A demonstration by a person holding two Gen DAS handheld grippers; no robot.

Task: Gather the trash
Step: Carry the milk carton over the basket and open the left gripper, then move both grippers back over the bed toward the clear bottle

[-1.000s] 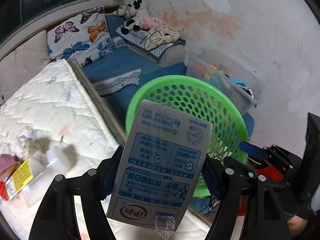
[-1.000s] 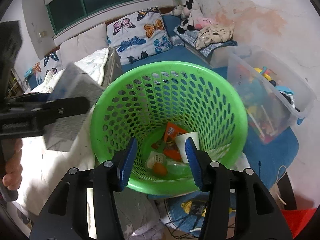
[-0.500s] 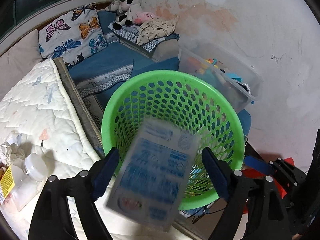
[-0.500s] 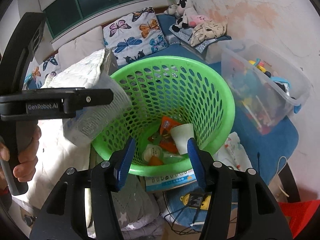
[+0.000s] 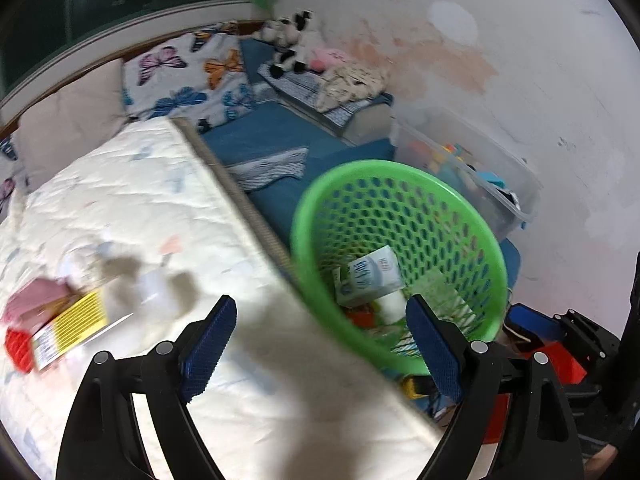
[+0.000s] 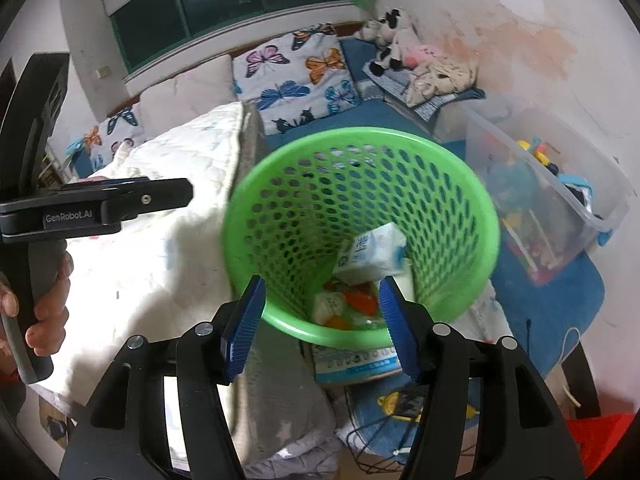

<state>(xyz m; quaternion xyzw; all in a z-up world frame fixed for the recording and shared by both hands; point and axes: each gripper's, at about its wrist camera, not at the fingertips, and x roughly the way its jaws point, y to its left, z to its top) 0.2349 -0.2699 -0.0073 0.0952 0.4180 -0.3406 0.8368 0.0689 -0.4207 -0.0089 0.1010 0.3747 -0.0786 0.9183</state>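
A green perforated basket (image 5: 396, 176) stands beside the bed; it also shows in the right wrist view (image 6: 360, 140). A blue-and-white milk carton (image 5: 366, 276) lies inside it on other trash, also in the right wrist view (image 6: 372, 256). My left gripper (image 5: 320, 344) is open and empty above the mattress edge, left of the basket. My right gripper (image 6: 322, 320) is open and empty over the basket's near rim. A yellow-and-red box (image 5: 68, 330) and a small white cup (image 5: 154, 290) lie on the mattress at the left.
The white quilted mattress (image 5: 132, 204) fills the left. A clear storage bin (image 5: 472, 168) of toys stands right of the basket. Butterfly pillows (image 6: 288, 76) and stuffed toys (image 6: 392, 44) lie at the back. Cables and a red object (image 5: 560, 360) lie on the floor.
My left gripper opened and let go of the milk carton, which fell into the basket. The left gripper then swung left towards the mattress. The right gripper stayed open.
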